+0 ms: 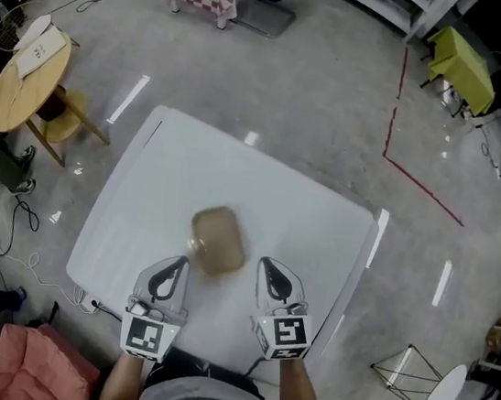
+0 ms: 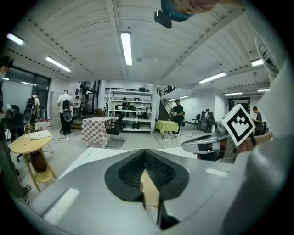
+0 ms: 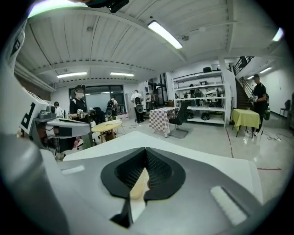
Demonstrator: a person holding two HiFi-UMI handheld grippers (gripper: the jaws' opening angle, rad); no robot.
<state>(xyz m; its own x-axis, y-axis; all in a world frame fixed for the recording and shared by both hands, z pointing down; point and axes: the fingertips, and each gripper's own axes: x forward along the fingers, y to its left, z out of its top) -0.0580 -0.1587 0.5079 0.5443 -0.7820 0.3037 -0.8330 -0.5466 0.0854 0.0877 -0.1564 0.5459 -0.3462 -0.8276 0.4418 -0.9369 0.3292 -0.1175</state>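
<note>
Jaws together | white table (image 1: 174, 167) | tan lump (image 1: 218, 238) | grey concrete floor (image 1: 326, 90)

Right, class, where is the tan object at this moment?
In the head view the blurred tan object is over the white table, in its near half, between the left gripper and right gripper, closer to the left one.

Bright, even light falls from ceiling tubes (image 2: 126, 48). Their glare streaks the floor (image 1: 128, 99) and washes out the white table (image 1: 236, 174). Shadows are soft. The tan thing (image 1: 218, 238) is blurred. Both gripper views bend strongly at the edges, with black corners.
</note>
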